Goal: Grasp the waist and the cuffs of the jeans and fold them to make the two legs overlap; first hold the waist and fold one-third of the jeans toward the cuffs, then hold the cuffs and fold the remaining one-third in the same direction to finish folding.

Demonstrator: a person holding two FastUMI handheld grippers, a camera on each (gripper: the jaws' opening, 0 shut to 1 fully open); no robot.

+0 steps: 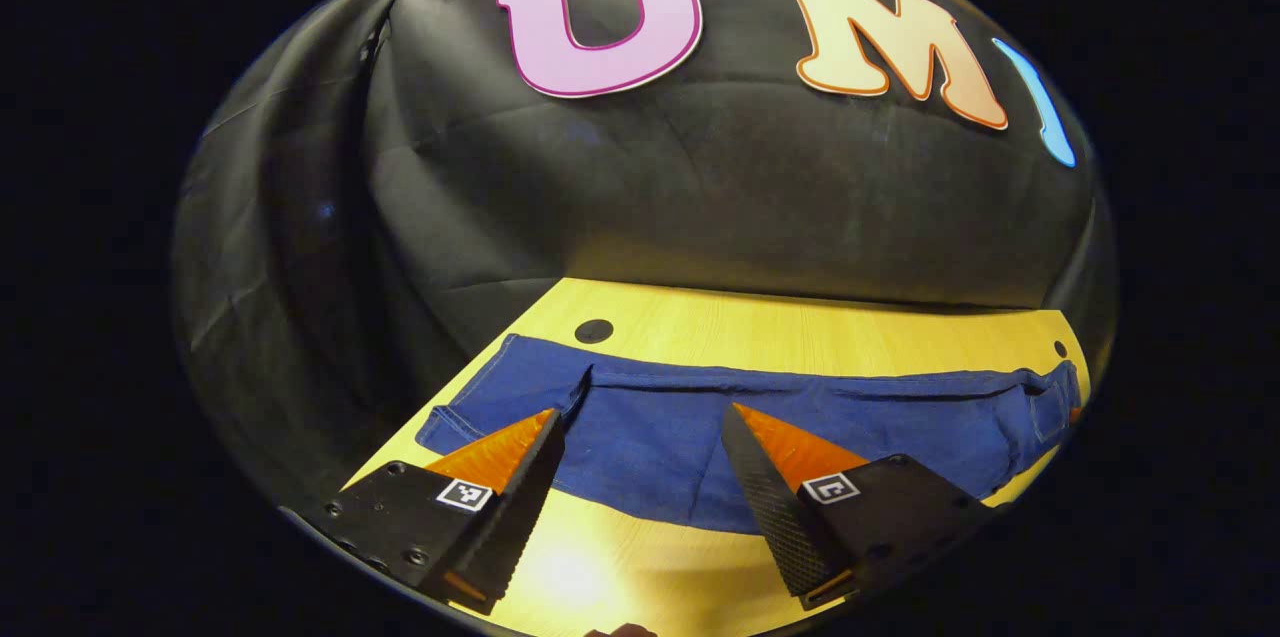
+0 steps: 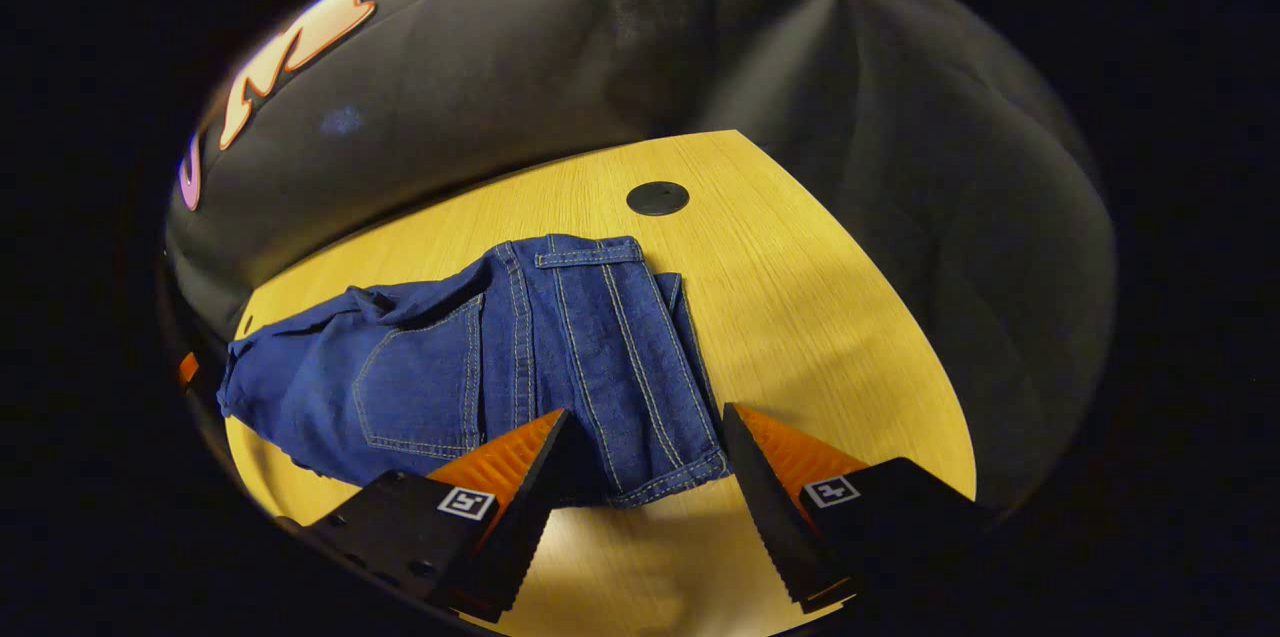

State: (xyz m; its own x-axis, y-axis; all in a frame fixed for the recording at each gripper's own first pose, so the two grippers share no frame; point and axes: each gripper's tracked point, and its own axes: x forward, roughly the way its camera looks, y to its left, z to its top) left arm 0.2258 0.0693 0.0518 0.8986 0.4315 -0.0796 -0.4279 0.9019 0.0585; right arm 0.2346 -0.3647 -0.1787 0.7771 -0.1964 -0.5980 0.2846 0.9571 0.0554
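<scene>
1. Jeans (image 1: 700, 437) lay flat on the wooden table (image 1: 800, 327), stretched sideways across the left gripper view just beyond the fingertips, with the cuffs toward the left finger and the waist end far off past the right finger.
2. The left gripper (image 1: 642, 412) hovered with its fingers spread wide apart and nothing held between them; the denim showed in the gap and behind both tips.
3. The cuff hems (image 1: 470, 417) sat just beside and beyond the left finger's tip, and a slit between the two legs ran back from that tip.
4. A dark round hole (image 1: 594, 330) in the table lay beyond the jeans, above the left finger.
5. In the right gripper view, the jeans (image 2: 520, 357) lay with the waistband end (image 2: 650, 457) nearest, reaching down into the gap between the fingers.
6. The right gripper (image 2: 642, 412) was also spread wide, clasping nothing; whether its tips touched the cloth could not be told.
7. A back pocket (image 2: 420, 387) showed beyond the left finger of that gripper, and a belt loop (image 2: 590, 257) lay at the far edge of the denim, straight ahead of the gap.
8. Another dark round hole (image 2: 657, 198) sat on bare table beyond the jeans, well ahead of the fingers.
9. Bare wood lay beyond and beside the right finger.
</scene>
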